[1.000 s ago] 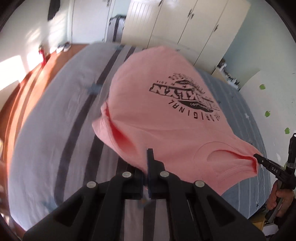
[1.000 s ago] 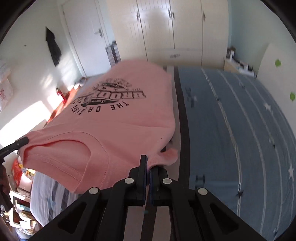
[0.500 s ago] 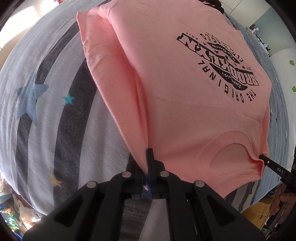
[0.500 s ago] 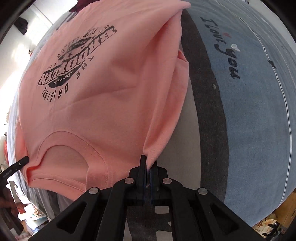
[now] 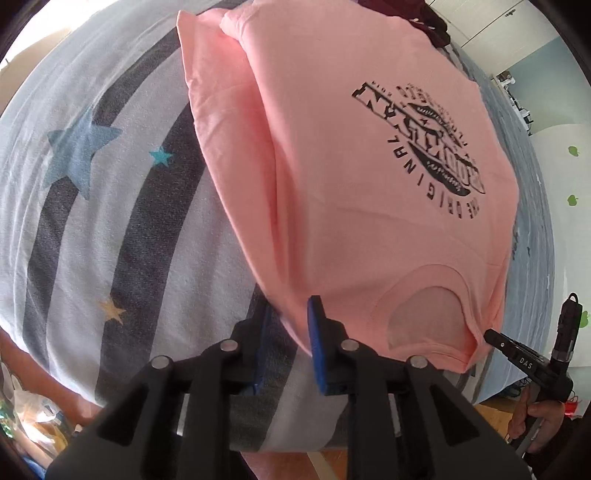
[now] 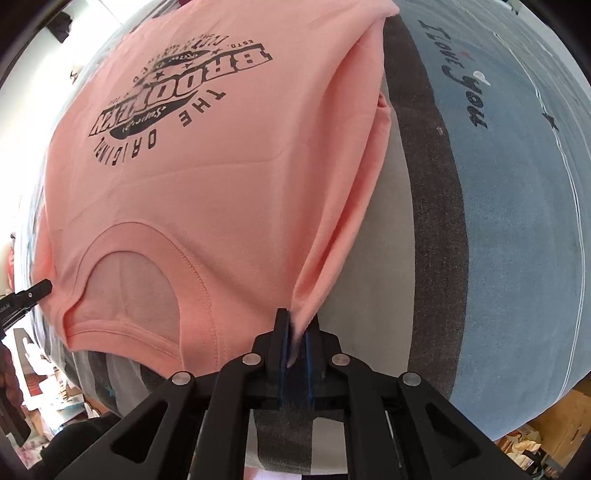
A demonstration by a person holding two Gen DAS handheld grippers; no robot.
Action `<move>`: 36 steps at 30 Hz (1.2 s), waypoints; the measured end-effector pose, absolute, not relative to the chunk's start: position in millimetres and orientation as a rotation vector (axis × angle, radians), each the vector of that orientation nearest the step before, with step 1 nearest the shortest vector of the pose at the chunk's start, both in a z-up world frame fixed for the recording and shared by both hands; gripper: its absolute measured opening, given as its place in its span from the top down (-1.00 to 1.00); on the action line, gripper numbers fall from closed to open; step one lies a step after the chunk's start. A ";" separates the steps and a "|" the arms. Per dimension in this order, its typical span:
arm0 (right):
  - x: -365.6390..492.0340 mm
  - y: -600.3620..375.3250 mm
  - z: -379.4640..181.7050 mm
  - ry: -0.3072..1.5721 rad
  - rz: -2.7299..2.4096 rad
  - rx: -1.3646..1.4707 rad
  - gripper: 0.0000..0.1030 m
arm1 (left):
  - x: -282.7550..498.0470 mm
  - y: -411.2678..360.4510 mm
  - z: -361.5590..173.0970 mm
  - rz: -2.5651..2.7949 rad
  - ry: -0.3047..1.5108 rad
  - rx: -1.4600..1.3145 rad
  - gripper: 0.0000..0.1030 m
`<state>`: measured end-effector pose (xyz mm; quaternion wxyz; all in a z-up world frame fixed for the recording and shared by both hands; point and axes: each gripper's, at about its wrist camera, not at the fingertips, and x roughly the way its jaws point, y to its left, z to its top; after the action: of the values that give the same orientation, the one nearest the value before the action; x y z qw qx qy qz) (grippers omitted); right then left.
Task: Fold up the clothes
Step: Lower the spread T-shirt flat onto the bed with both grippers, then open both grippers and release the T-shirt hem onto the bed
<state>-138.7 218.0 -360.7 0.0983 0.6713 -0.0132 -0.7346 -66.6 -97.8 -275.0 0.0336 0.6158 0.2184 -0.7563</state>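
Observation:
A pink T-shirt (image 5: 332, 177) with a black round print lies print-up on the bed, collar toward me; it also shows in the right wrist view (image 6: 229, 177). My left gripper (image 5: 290, 325) is open, its jaws apart around the shirt's left shoulder fold. My right gripper (image 6: 297, 325) has its jaws slightly apart with the right shoulder edge between them; the fabric looks loose there. The right gripper's tip (image 5: 517, 354) shows at the other shoulder in the left wrist view.
The bed (image 5: 110, 192) has a grey and white striped cover with stars; its right part is blue (image 6: 517, 221) with script lettering. Dark clothes (image 5: 424, 18) lie beyond the shirt. Clutter lies on the floor at the bed's near edge (image 6: 44, 398).
The shirt came down from the air and now lies flat on the bed. Both grippers, shut on the shoulders before, have opened, the left one wider.

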 end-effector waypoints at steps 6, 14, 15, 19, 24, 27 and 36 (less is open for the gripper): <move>-128.5 228.4 -308.6 0.013 -2.241 1.879 0.82 | -91.5 -169.0 -242.5 -2.361 0.677 1.665 0.08; -223.7 166.6 -295.3 -0.142 -2.383 1.669 0.82 | -221.9 -275.7 -285.8 -2.323 0.671 1.461 0.07; -238.4 158.0 -298.6 -0.153 -2.395 1.645 0.82 | -236.6 -282.3 -291.3 -2.328 0.647 1.458 0.07; -283.8 129.7 -309.8 -0.192 -2.416 1.567 0.82 | -284.2 -302.5 -310.6 -2.374 0.586 1.478 0.07; -312.7 100.9 -323.9 -0.182 -2.418 1.528 0.82 | -310.4 -298.6 -323.6 -2.506 0.523 1.506 0.50; -318.4 92.9 -334.9 -0.175 -2.417 1.549 0.82 | -302.5 -305.8 -320.4 -2.499 0.598 1.492 1.00; -318.2 81.1 -358.0 -0.091 -2.396 1.616 0.82 | -176.7 -367.9 -270.6 -2.307 0.756 1.210 1.00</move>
<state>-318.2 81.1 -358.0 0.1248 0.5544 -0.0311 -0.8222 -176.7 -367.9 -270.6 0.2128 0.4358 0.2723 -0.8310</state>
